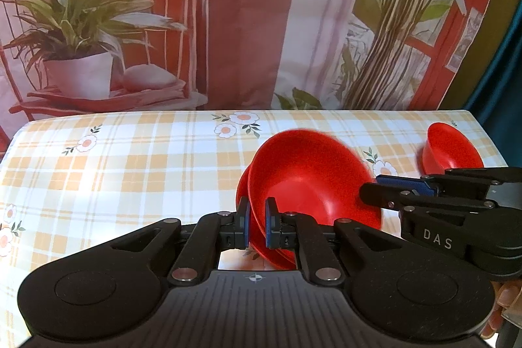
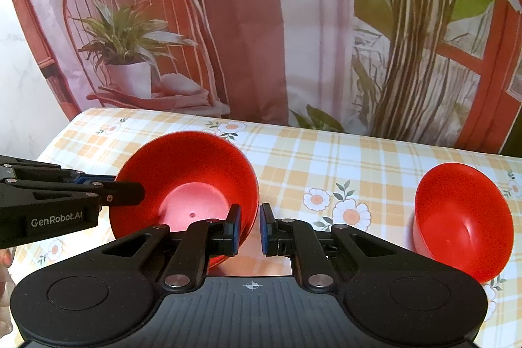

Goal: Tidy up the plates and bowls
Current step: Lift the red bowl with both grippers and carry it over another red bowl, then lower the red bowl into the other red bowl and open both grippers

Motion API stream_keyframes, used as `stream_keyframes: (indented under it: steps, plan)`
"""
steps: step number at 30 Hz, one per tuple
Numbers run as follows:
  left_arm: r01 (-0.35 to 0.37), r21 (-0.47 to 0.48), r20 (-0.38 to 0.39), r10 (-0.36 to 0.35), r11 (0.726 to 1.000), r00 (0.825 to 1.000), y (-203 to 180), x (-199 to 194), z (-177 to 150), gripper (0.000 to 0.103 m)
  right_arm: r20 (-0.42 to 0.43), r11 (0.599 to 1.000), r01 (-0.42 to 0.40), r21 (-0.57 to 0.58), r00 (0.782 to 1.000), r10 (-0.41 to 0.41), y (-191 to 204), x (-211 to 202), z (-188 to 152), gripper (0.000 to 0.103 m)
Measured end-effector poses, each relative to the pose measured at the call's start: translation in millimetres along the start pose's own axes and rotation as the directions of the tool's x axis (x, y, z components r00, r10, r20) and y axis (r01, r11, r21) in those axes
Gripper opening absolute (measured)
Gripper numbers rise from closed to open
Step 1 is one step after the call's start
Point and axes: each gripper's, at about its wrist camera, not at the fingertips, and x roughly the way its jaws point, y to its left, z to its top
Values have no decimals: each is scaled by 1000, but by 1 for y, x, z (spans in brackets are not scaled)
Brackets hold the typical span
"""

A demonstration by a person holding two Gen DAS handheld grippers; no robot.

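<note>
Scene: a desk point(image 1: 130, 158) under a yellow plaid cloth with daisies; a printed backdrop of a chair and potted plants hangs behind it.
Stacked bowls: two red bowls point(image 1: 310, 178) nested one in the other, tipped on edge at the desk's middle, mouths facing the right side; in the right wrist view the same stack point(image 2: 195, 172) lies at 10 o'clock of the frame centre.
Left claw: the left claw point(image 1: 257, 222) is pinching the stack's near rim, one pad on either face of the wall.
Right claw: the right claw point(image 2: 250, 227) straddles the opposite rim of the stack; a narrow gap shows at its right pad, so whether it is truly gripping cannot be told.
Lone bowl: a third red bowl point(image 2: 463, 217) lies tilted at 3 o'clock, well apart from the stack, near the desk's right edge.
Step in hand: judged to be steadying the nested pair between both claws.
Next move: probably calls for settling the stack flat, freeing the right claw, then reaching to 3 o'clock for the lone bowl; the tilt risks slippage on release.
</note>
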Motion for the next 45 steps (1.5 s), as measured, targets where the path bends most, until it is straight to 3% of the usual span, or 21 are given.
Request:
stream_keyframes:
  steps: [19, 35, 45]
  plan:
    - [-41, -9, 64, 42, 999, 997, -7, -30, 9, 14, 57, 999, 42, -1, 997, -42, -23, -43, 4, 17]
    - [-20, 51, 123, 14, 998, 992, -54, -66, 11, 14, 106, 996, 89, 2, 990, -88, -51, -95, -4, 18]
    - [6, 100, 131, -19, 995, 991, -92, -64, 13, 14, 116, 990, 139, 20, 983, -140, -95, -113, -12, 18]
